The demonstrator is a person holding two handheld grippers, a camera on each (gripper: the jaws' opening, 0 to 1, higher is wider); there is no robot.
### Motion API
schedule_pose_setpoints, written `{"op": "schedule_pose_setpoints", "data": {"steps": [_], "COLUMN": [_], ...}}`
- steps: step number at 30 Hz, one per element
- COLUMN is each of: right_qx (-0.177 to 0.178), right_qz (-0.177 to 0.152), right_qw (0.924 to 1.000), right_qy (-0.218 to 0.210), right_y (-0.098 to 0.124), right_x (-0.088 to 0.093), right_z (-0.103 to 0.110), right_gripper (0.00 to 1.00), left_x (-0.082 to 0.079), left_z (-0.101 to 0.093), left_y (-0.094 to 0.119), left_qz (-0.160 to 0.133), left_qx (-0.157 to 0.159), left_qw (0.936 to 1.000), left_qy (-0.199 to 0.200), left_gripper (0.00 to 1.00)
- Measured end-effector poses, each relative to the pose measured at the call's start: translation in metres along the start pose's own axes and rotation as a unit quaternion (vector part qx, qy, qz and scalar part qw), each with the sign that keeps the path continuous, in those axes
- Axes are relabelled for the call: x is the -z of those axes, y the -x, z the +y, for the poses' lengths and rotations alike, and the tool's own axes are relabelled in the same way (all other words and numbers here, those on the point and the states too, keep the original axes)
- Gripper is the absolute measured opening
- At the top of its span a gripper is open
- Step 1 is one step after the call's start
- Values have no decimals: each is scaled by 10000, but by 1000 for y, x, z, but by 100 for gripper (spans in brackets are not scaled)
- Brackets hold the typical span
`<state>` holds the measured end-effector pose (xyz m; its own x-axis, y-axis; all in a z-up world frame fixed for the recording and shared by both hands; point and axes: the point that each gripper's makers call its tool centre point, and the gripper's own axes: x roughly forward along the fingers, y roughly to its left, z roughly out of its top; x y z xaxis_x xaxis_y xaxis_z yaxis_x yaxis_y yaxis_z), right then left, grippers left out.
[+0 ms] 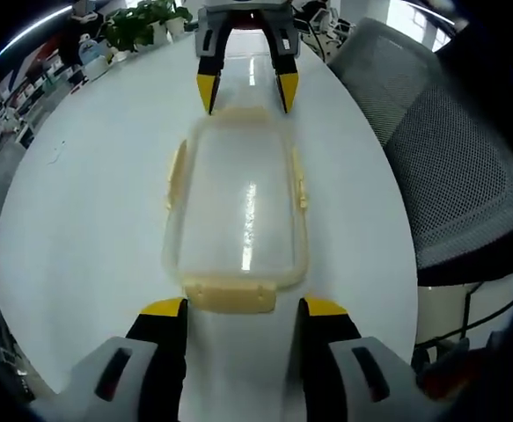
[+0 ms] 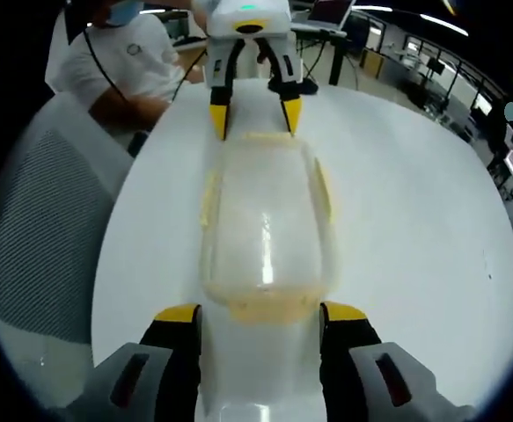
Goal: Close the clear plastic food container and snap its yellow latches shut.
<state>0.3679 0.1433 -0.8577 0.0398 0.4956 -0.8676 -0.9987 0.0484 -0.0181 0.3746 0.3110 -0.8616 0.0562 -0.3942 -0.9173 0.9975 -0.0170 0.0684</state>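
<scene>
On the white table (image 1: 89, 202), centre: one clear container (image 1: 238, 211), lid already seated, lying lengthwise between the two grippers.

Grippers, two. Left gripper (image 1: 243, 308) at the near end in the left gripper view, jaws wide, yellow tips either side of the end latch (image 1: 230, 296) and holding nothing. Right gripper (image 2: 260, 314) at the opposite end, jaws likewise wide and empty, its tips flanking that end's latch (image 2: 269, 307). Each gripper appears at the far end in the other's view.

Latches, yellow, four visible in the left gripper view: one at each short end, one on each long side (image 1: 301, 185). The near end latch looks flared outward rather than folded down; the state of the others cannot be told.

Step in hand, as judged: lid closed, latching about to begin, with both grippers lined up on the end latches.

Next move calls for: pressing each end latch down and inward against the container wall until it catches, both ends braced against each other so the container does not slide on the smooth table; then the two side latches.

Also present: one grey mesh chair (image 1: 450, 167) beside the table; potted plants (image 1: 142, 25) at the far edge; one person (image 2: 124, 61) in white seated beyond the table in the right gripper view.
</scene>
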Motion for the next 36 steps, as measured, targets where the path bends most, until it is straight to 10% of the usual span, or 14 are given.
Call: {"op": "schedule_pose_setpoints", "data": {"steps": [36], "right_qx": [-152], "right_qz": [437], "right_qw": [9987], "right_qy": [215], "right_y": [-11], "right_x": [0], "right_z": [-1], "right_gripper": [39], "left_x": [-1], "left_z": [-1], "left_y": [-3], "left_qz": [210], "left_qx": [262], "left_qw": [9993], "left_qy": [181], "left_gripper": [38]}}
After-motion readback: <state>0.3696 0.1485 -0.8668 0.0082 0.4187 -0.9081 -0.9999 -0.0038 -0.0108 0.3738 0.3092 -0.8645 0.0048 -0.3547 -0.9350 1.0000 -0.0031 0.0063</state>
